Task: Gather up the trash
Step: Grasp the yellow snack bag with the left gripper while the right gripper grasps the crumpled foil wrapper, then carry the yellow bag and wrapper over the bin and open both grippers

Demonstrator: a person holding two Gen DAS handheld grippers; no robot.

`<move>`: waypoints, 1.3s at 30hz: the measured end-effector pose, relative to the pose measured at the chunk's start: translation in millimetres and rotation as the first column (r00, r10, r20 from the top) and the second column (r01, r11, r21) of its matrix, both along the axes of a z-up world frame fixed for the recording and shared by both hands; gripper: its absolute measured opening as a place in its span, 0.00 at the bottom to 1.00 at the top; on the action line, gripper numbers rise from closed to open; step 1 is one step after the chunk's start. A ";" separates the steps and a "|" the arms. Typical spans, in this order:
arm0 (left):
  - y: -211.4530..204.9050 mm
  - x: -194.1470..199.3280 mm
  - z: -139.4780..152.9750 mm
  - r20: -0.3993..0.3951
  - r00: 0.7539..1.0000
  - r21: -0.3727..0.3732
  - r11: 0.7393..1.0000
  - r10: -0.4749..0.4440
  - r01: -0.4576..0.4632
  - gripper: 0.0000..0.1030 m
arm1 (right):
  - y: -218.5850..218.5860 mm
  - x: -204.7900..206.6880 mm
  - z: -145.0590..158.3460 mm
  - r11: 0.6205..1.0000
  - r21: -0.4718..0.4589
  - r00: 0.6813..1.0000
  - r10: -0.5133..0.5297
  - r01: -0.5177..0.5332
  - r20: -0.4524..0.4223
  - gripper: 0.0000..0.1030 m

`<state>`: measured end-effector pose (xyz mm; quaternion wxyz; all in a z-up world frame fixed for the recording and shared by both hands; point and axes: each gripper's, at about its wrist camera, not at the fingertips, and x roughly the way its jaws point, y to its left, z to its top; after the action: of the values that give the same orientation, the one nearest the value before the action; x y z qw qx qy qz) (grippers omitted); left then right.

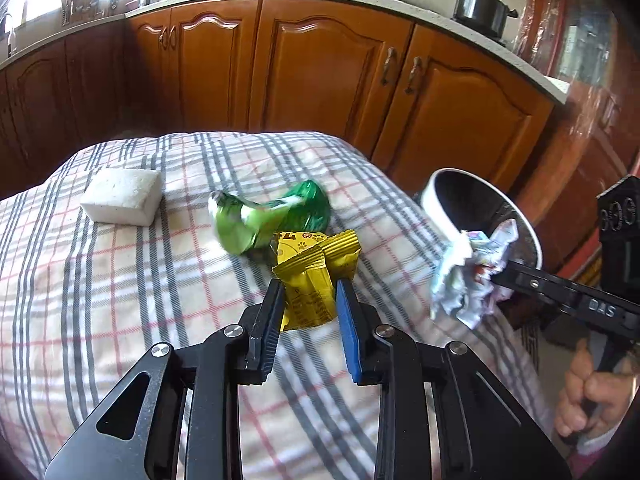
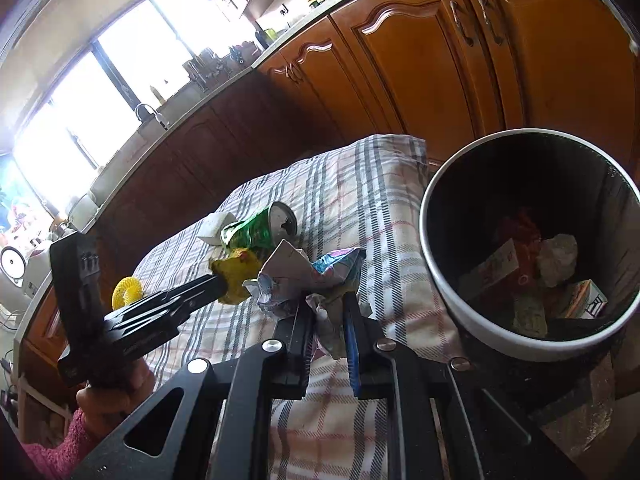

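1 yellow wrapper (image 1: 310, 280) sits pinched between the fingers of my left gripper (image 1: 308, 304), above the plaid cloth (image 1: 120, 300). 1 crumpled paper (image 2: 304, 280) is clamped in my right gripper (image 2: 330, 316), just beside the bin (image 2: 440, 280), which holds several scraps. On the cloth: 1 crushed green can (image 1: 272, 216) touching the wrapper, 1 white block (image 1: 122, 196) well apart.

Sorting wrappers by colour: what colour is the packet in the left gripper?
Yellow packet, clearest in the left wrist view.
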<state>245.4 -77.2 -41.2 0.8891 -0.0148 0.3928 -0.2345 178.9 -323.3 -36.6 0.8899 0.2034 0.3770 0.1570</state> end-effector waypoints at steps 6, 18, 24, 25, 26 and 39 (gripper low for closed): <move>-24.8 -21.2 15.3 0.011 0.999 -0.028 0.998 -0.050 0.051 0.24 | -22.6 -10.5 4.2 0.999 -0.007 0.999 -0.038 0.038 0.012 0.14; -92.2 -22.1 36.7 0.038 0.986 -0.047 0.986 -0.160 0.162 0.24 | -87.9 -22.0 13.9 0.984 -0.024 0.984 -0.173 0.174 0.042 0.14; -128.6 -14.6 46.8 0.055 0.978 -0.043 0.978 -0.203 0.206 0.24 | -119.3 -19.6 20.2 0.970 -0.056 0.970 -0.235 0.238 0.059 0.14; -133.8 -12.9 47.3 0.055 0.976 -0.041 0.976 -0.210 0.212 0.24 | -123.8 -18.9 20.7 0.967 -0.060 0.968 -0.245 0.248 0.061 0.14; -139.3 -11.4 47.4 0.055 0.975 -0.037 0.975 -0.215 0.217 0.24 | -128.5 -17.8 21.2 0.964 -0.063 0.965 -0.254 0.258 0.062 0.14; -196.9 4.3 39.4 0.027 0.965 0.010 0.965 -0.261 0.261 0.24 | -145.6 1.3 15.0 0.956 -0.108 0.962 -0.272 0.273 0.030 0.14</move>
<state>249.7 -274.1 -1.8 0.8559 0.0434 0.3796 -0.3485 180.2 -468.9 -21.6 0.9156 0.2023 0.3471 0.0130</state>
